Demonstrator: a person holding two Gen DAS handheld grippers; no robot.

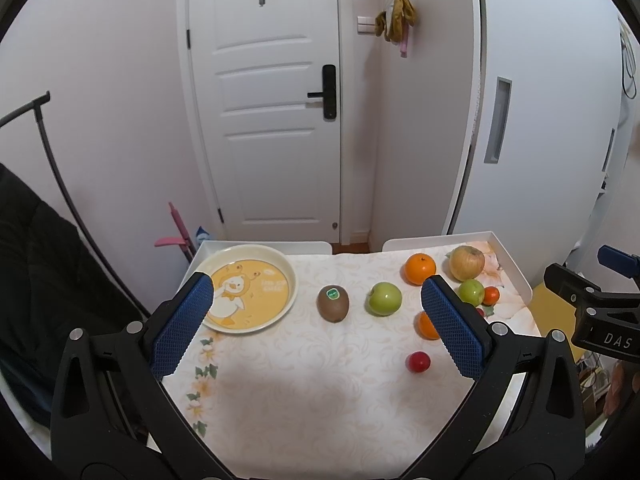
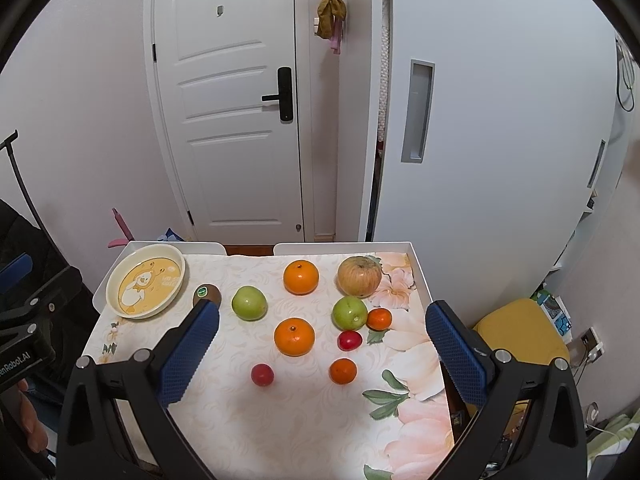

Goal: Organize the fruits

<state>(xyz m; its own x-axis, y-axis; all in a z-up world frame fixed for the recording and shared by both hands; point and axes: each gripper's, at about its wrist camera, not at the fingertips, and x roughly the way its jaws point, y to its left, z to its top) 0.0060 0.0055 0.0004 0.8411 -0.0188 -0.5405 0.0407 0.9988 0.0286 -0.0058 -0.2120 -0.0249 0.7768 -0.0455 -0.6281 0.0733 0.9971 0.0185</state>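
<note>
Nearest you, the bare near half of the tabletop (image 2: 280, 432) lies under both tools, and both sets of jaws stand spread wide with nothing between them: the left gripper (image 1: 316, 324) hangs over the middle, the right gripper (image 2: 322, 344) over the fruit cluster. The plate (image 1: 287, 276) with the duck print sits empty at the far left corner, so the job looks barely begun. The kiwi (image 1: 333, 303) lies just beside the plate's right rim, with a green apple (image 1: 384, 299) next along; it seems the easiest first pick for your left tool. Come down over it with the pads on its long sides, close gently since the skin is soft, and set it against the plate's far rim to leave room. For your right tool, the small red fruit (image 2: 262, 374) nearest the front edge stands well apart from the rest, so it can be taken without nudging a neighbour. Leave the tight group near the right edge until later: the second green apple (image 2: 349, 312), a small orange (image 2: 379, 319) touching it and another red fruit (image 2: 349, 340) would likely roll if bumped.
</note>
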